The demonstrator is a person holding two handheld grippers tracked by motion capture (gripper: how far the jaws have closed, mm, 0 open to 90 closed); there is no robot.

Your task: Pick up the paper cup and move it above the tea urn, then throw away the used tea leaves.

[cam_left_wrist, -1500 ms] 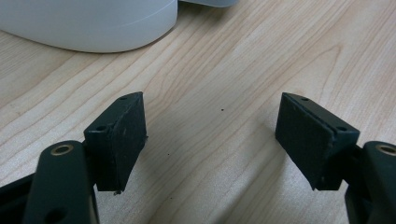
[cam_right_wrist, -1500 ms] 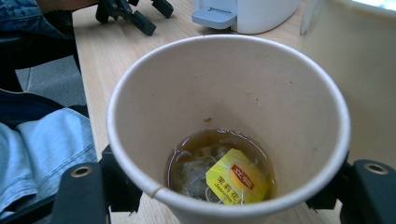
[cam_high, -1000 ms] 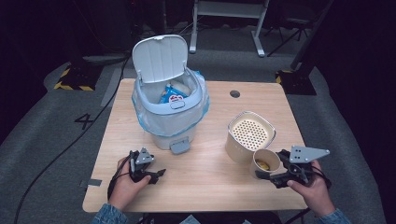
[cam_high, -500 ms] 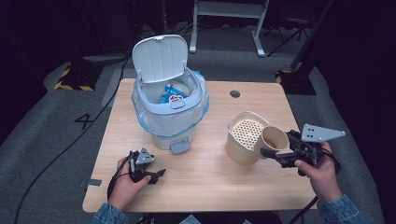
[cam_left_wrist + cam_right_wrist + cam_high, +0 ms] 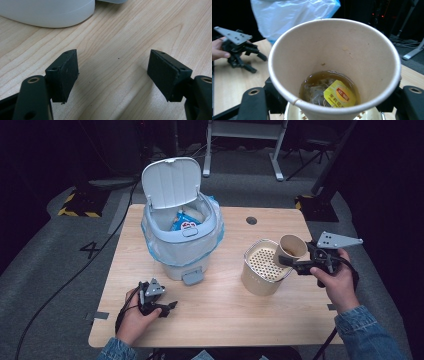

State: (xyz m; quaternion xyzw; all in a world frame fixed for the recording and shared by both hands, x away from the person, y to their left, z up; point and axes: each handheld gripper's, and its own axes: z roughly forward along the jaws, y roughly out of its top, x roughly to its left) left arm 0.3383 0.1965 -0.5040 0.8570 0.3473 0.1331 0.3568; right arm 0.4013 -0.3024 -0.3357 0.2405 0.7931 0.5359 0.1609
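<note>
Right gripper [image 5: 289, 262] pinches the paper cup [image 5: 291, 248], tea and teabag [image 5: 338, 95] inside, above the strainer pot [image 5: 263, 268]. Pouring not yet done. Left gripper [image 5: 162, 306] rests spread on the table [image 5: 225, 320].

The right gripper [image 5: 289, 261] grips a paper cup [image 5: 291, 248] between its fingers, which have just been opening a little, and holds it tilted over the rim of a round metal container [image 5: 252, 280] with a perforated insert. That container stands on the wooden desk [image 5: 220, 315] just below and beside the fingers. The left gripper [image 5: 167, 308] rests on the desk with nothing between its fingers; just beyond them stands a pale bin [image 5: 172, 257] with its lid [image 5: 170, 182] raised, lined with a bag.
</note>
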